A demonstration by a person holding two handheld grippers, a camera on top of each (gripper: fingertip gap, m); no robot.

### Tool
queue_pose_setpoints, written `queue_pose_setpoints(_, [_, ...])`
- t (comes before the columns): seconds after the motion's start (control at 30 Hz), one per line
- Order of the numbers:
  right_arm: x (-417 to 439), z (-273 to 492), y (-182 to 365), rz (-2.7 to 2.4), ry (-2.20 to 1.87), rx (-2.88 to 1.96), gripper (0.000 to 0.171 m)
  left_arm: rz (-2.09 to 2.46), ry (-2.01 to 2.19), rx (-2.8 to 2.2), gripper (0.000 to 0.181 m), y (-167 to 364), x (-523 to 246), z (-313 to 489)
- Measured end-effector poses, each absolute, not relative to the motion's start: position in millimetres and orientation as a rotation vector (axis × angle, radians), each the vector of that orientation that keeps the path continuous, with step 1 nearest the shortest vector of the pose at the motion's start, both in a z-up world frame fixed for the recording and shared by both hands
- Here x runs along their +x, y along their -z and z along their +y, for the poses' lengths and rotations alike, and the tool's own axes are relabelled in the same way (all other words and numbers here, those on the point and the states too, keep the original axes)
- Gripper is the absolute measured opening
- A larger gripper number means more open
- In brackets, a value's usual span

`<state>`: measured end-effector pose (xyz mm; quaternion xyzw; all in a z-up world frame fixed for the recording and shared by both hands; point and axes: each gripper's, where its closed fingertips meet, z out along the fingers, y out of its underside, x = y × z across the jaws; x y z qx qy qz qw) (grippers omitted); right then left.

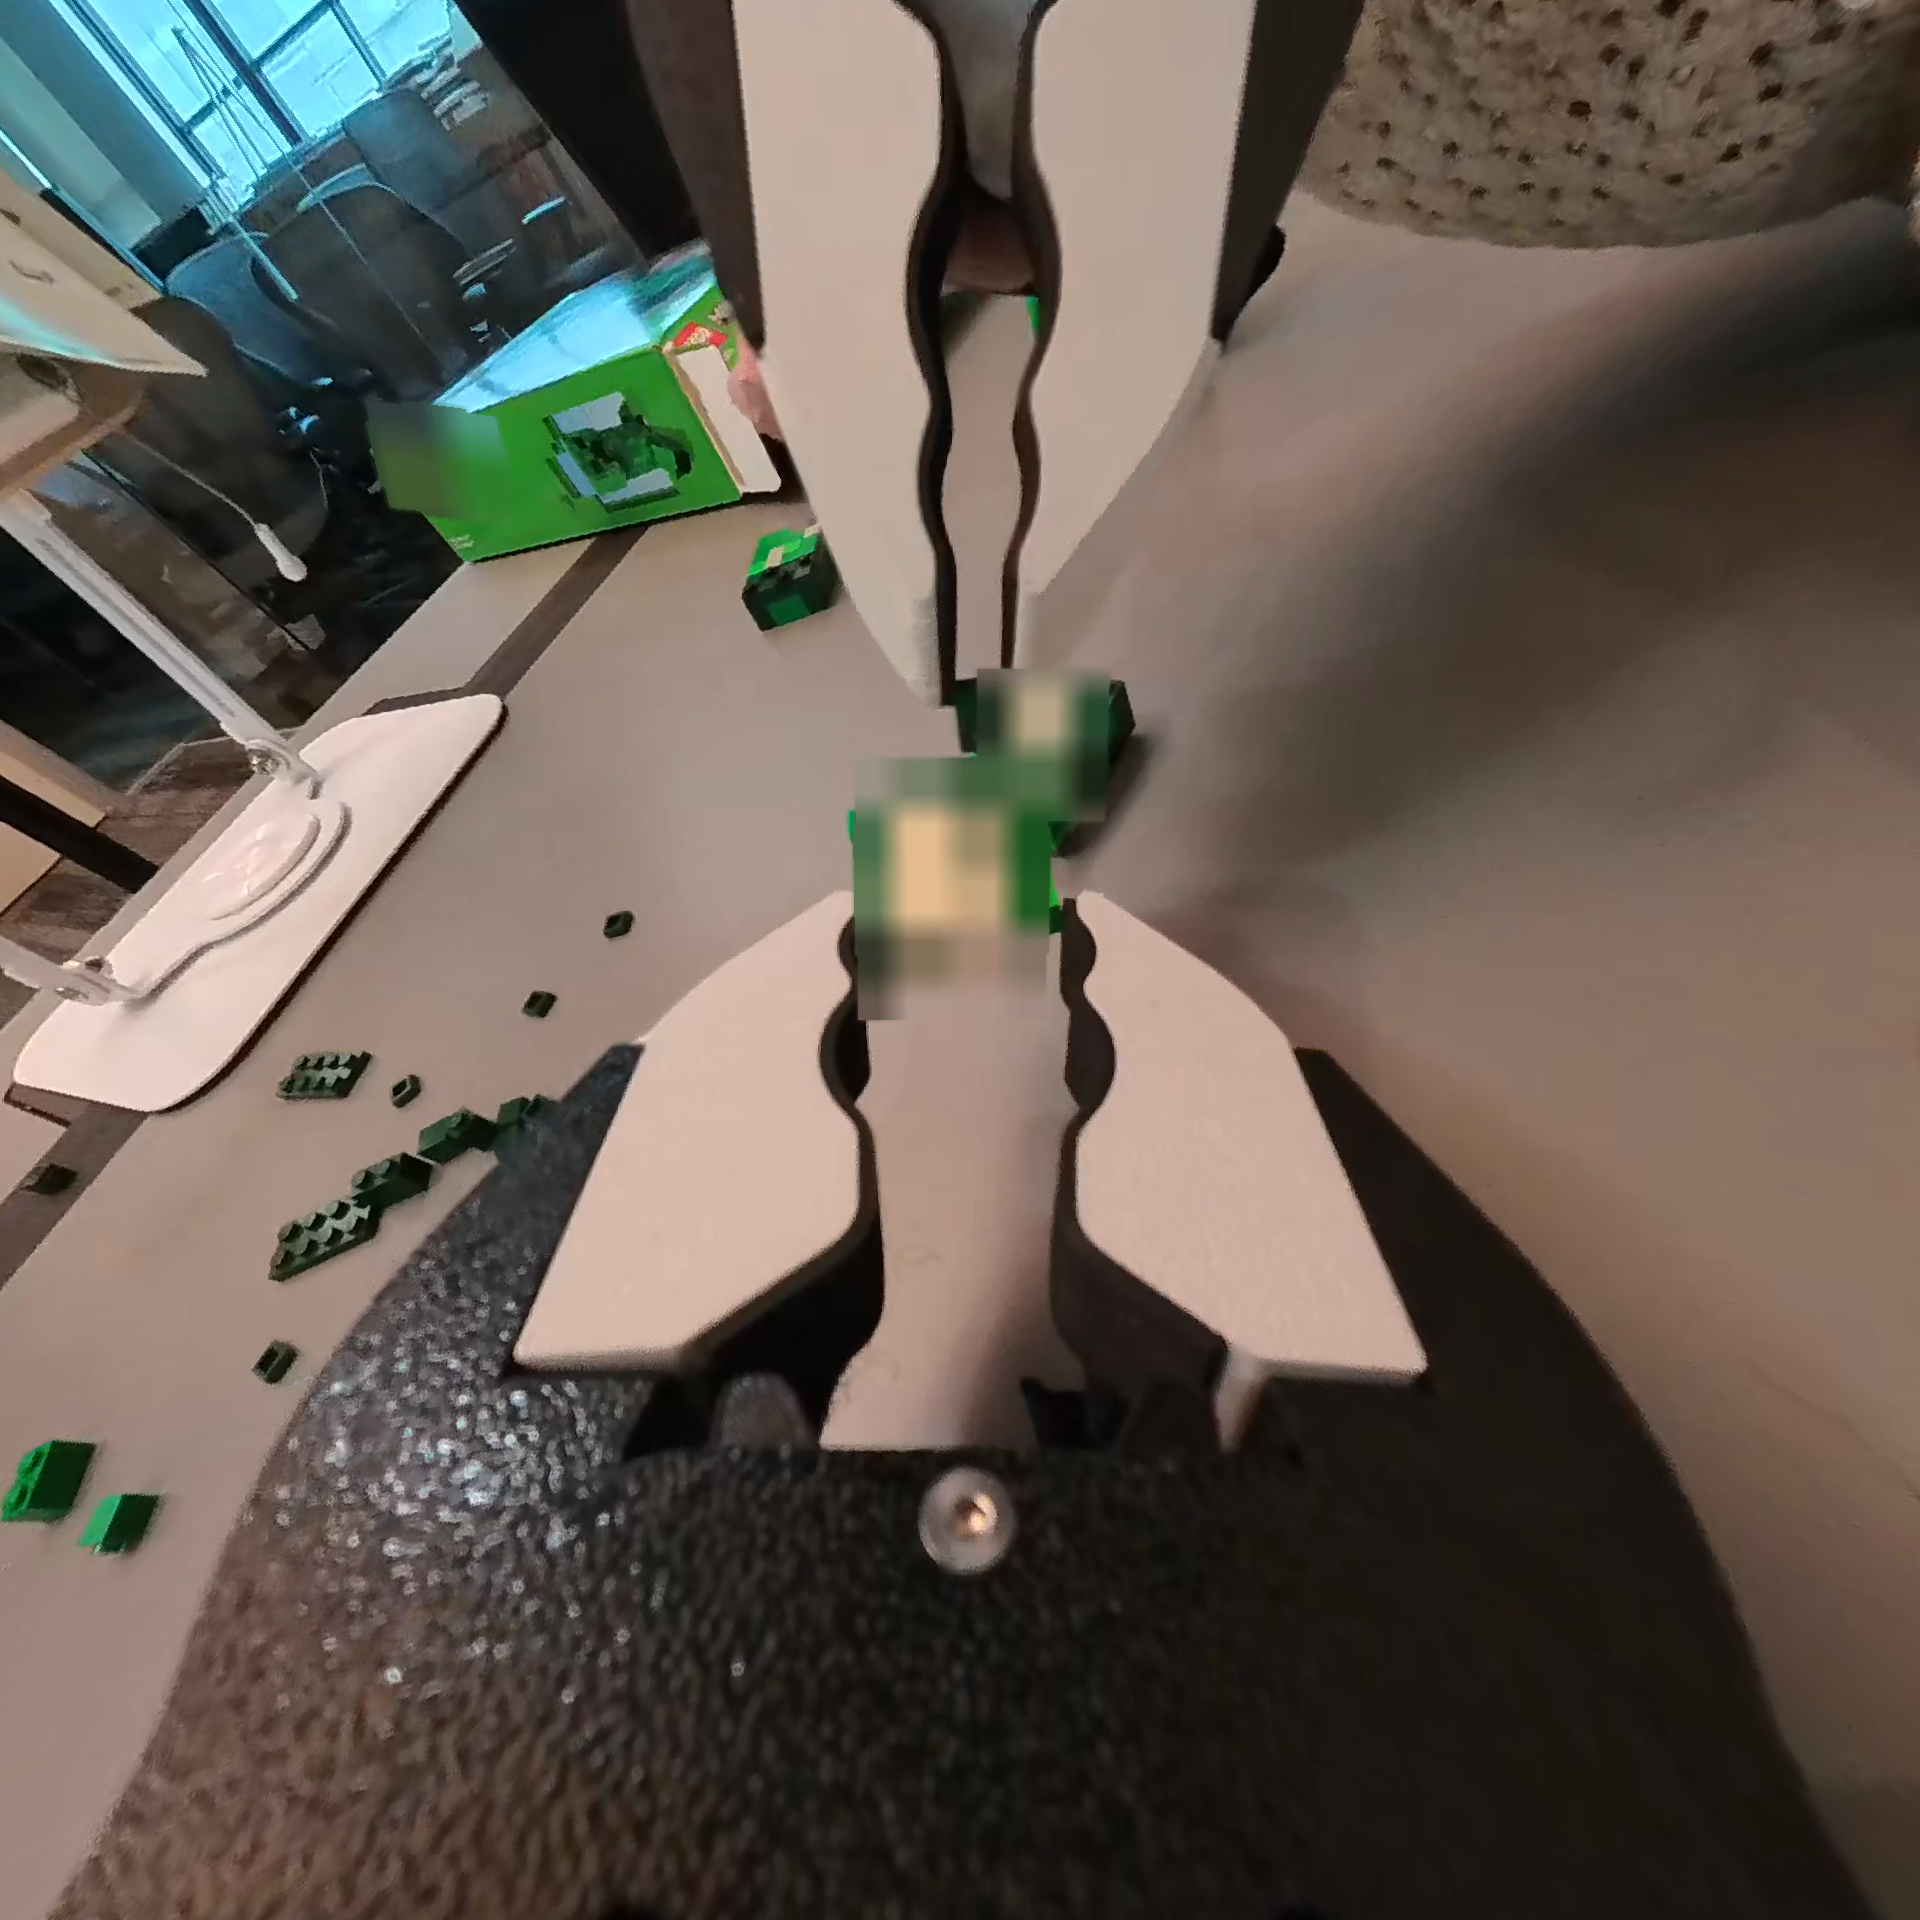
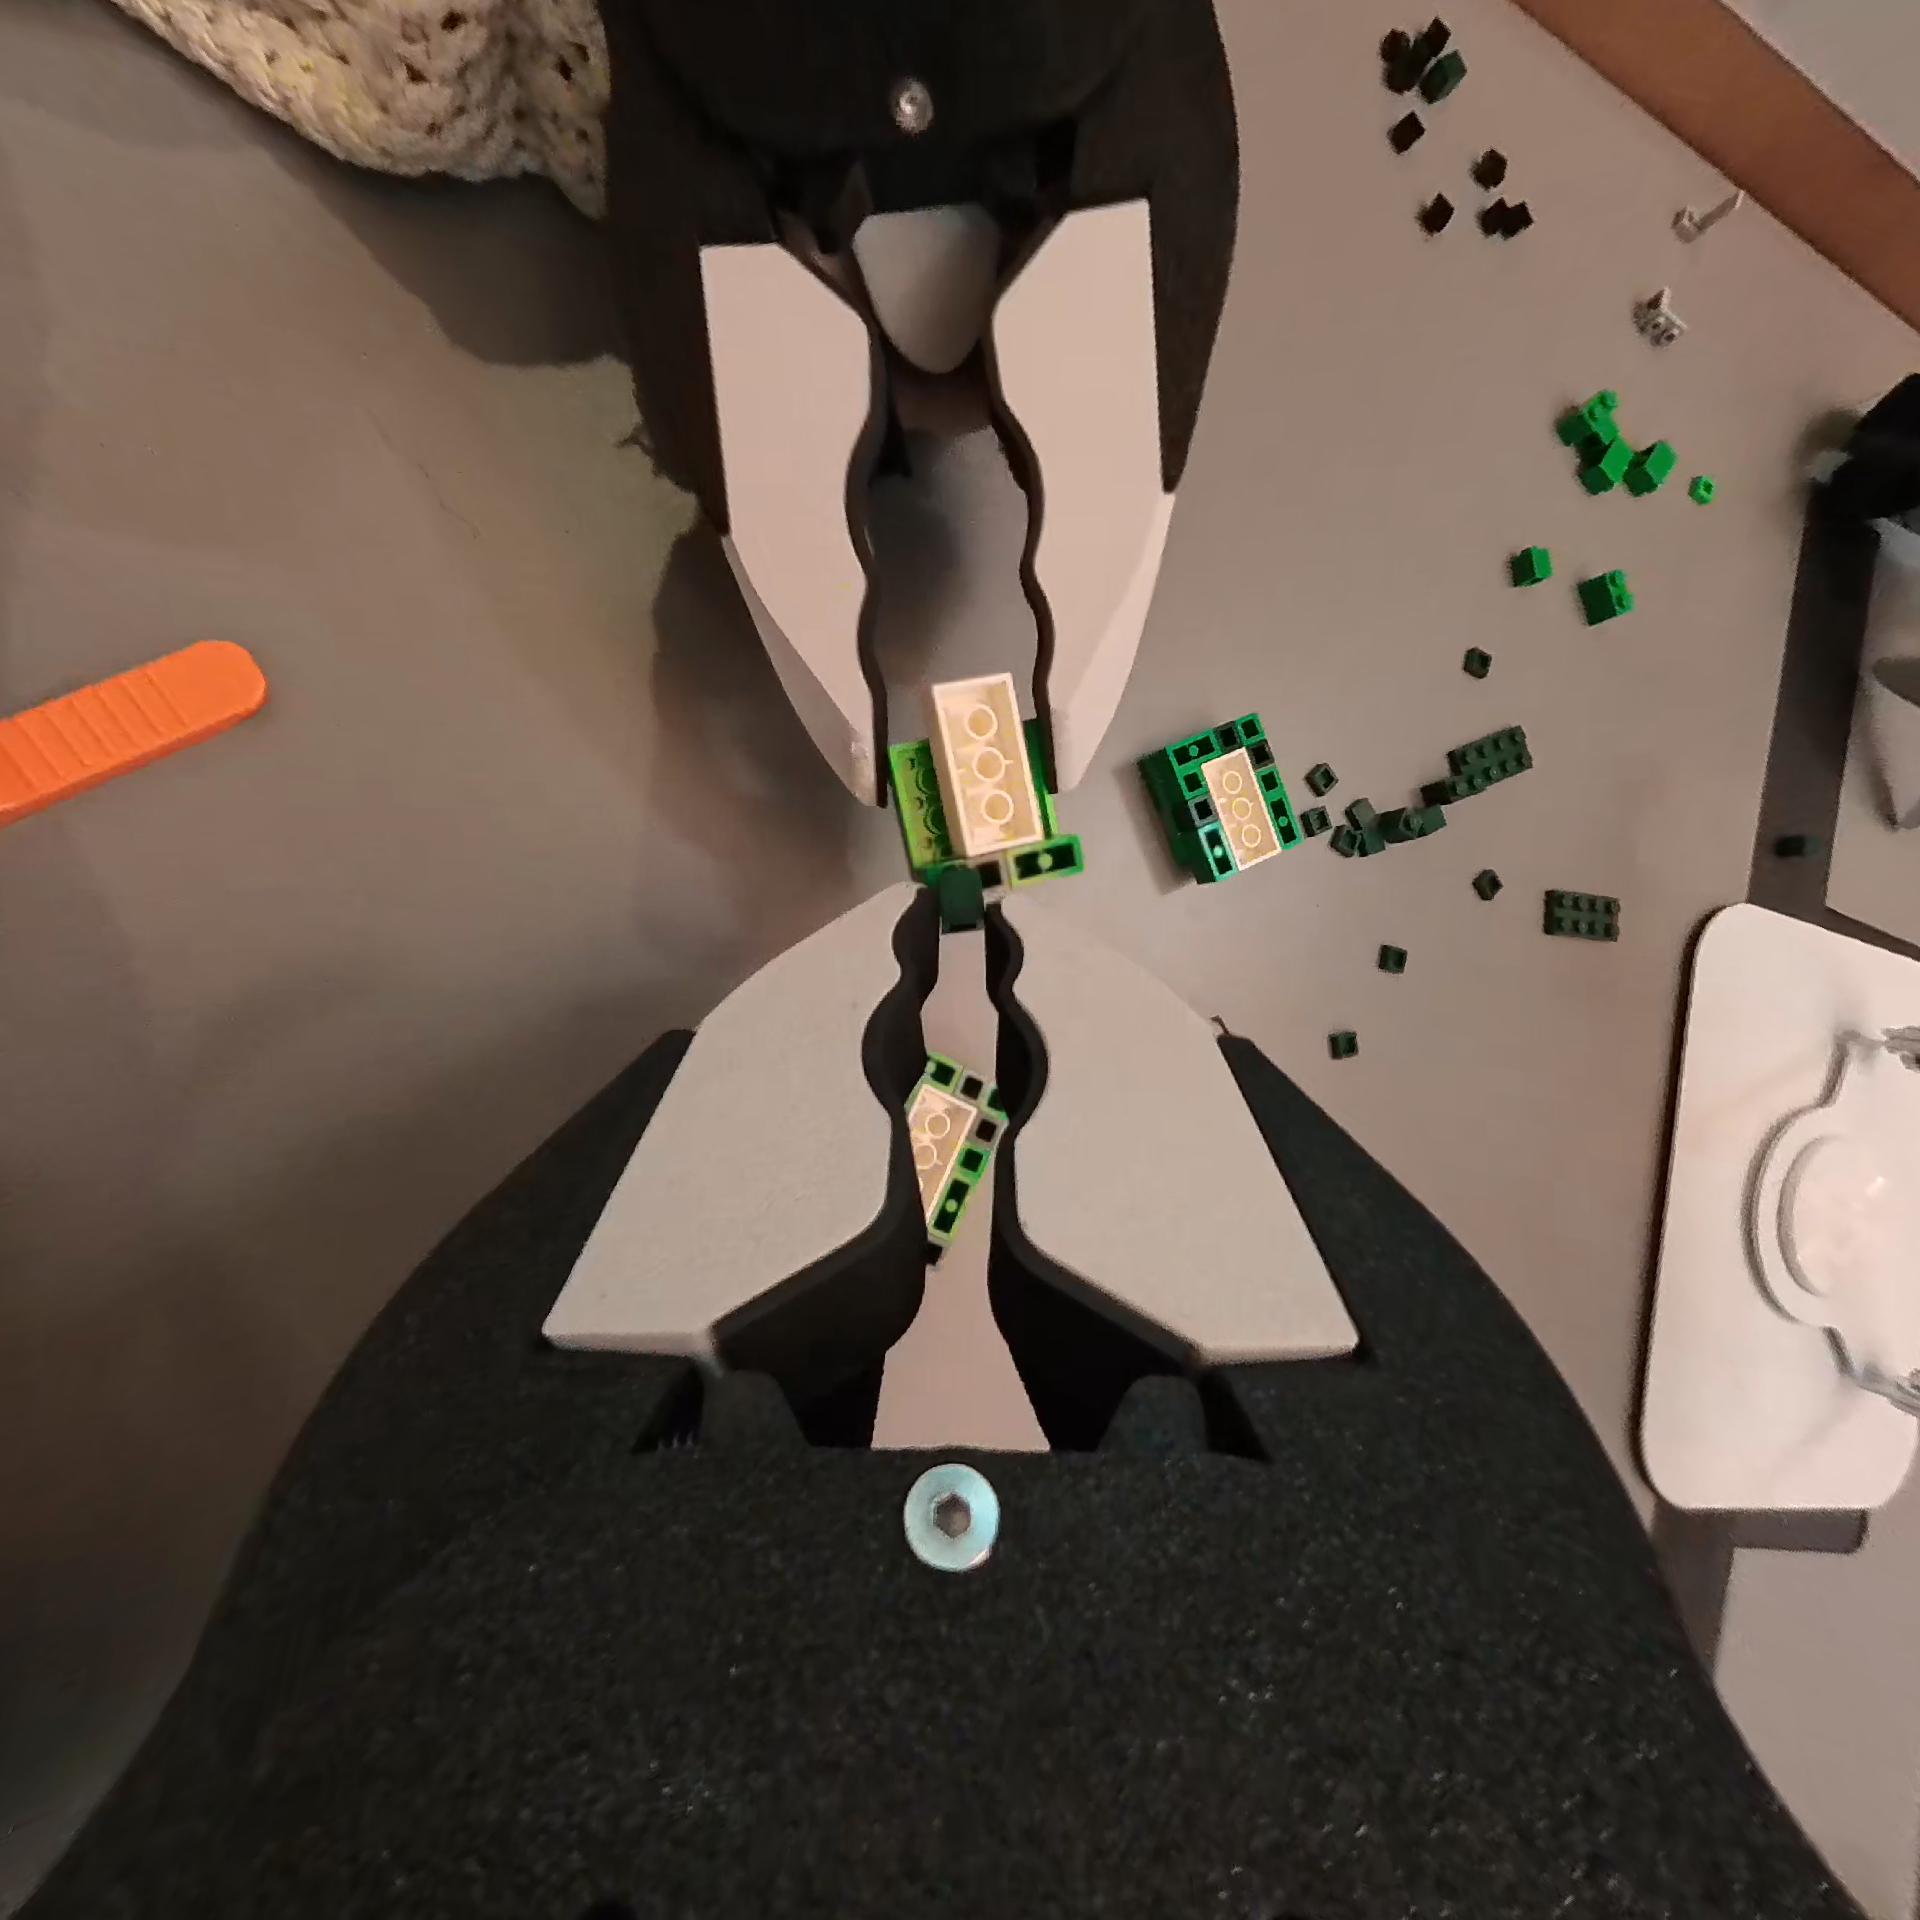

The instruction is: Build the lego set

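Two tongs meet nose to nose above the grey bench [image 2: 364,436]: the left tongs [image 2: 961,774] pinch the green-and-white Lego assembly [image 2: 977,774], the right tongs [image 2: 961,914] are pressed onto a dark green brick [image 2: 961,894] at its edge. Another small build [image 2: 1221,800] sits just beside, loose green bricks [image 2: 1600,457] and an orange brick separator [image 2: 125,727] farther out
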<state>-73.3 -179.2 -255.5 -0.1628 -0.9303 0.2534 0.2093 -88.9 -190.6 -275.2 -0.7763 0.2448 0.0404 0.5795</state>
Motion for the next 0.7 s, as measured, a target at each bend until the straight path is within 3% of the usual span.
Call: queue_pose_setpoints(0.7, [-85, -182, 285, -2.683, 0.085, 0.001, 0.008, 0.507, -0.080, -2.016, 0.034, 297, -97, -190])
